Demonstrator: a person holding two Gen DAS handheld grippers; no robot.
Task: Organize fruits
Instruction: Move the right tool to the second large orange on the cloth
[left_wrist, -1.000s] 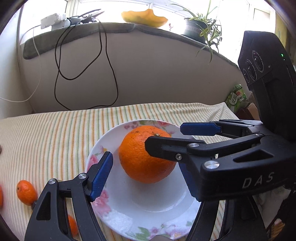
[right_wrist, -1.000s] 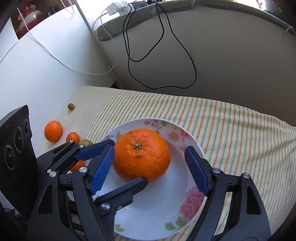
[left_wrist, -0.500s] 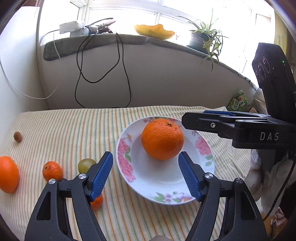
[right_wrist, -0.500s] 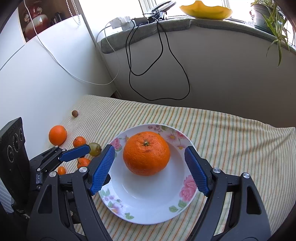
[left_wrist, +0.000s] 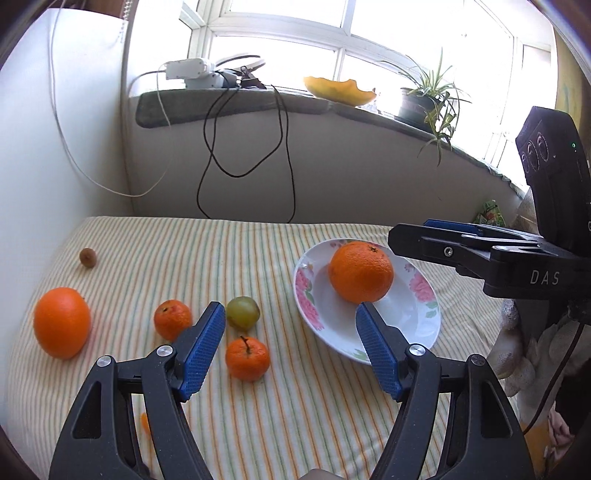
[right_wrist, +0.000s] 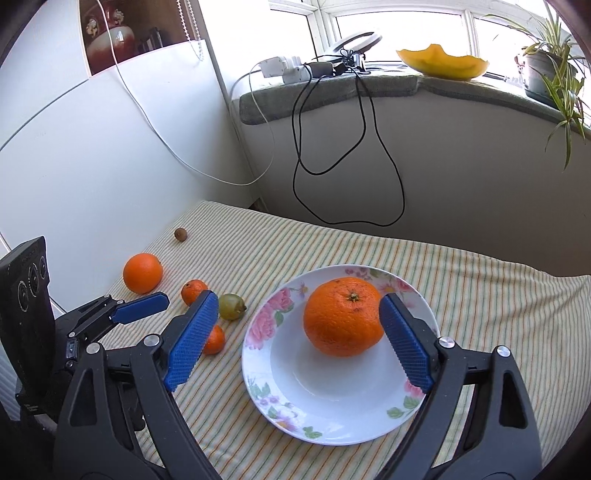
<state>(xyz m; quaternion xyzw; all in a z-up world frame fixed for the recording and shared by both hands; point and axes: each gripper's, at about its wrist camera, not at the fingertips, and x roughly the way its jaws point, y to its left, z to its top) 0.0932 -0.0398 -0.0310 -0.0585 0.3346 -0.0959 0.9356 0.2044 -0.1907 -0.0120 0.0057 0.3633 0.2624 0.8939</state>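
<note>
A large orange (right_wrist: 343, 317) rests in the white flowered plate (right_wrist: 332, 402) on the striped cloth. My right gripper (right_wrist: 297, 314) hovers above and short of it. Its jaws are opening, and the blue pads stand clear of the orange's sides. My left gripper (left_wrist: 290, 325) is open and empty, over the cloth left of the plate (left_wrist: 417, 321). Loose fruit lies below and left of it: two tangerines (left_wrist: 246, 358) (left_wrist: 172, 319), a green fruit (left_wrist: 242, 312), a second orange (left_wrist: 62, 321) and a small brown fruit (left_wrist: 88, 257).
White walls close off the table at the back and left. Black cables (right_wrist: 347, 147) hang from a sill holding a power strip (left_wrist: 188, 70), a yellow bowl (right_wrist: 443, 62) and a potted plant (left_wrist: 421, 103). Striped cloth (right_wrist: 498, 302) lies bare right of the plate.
Both grippers drew back and up from the plate. The left one swung left, so the loose fruit came into view. The right jaws spread wider around the orange.
</note>
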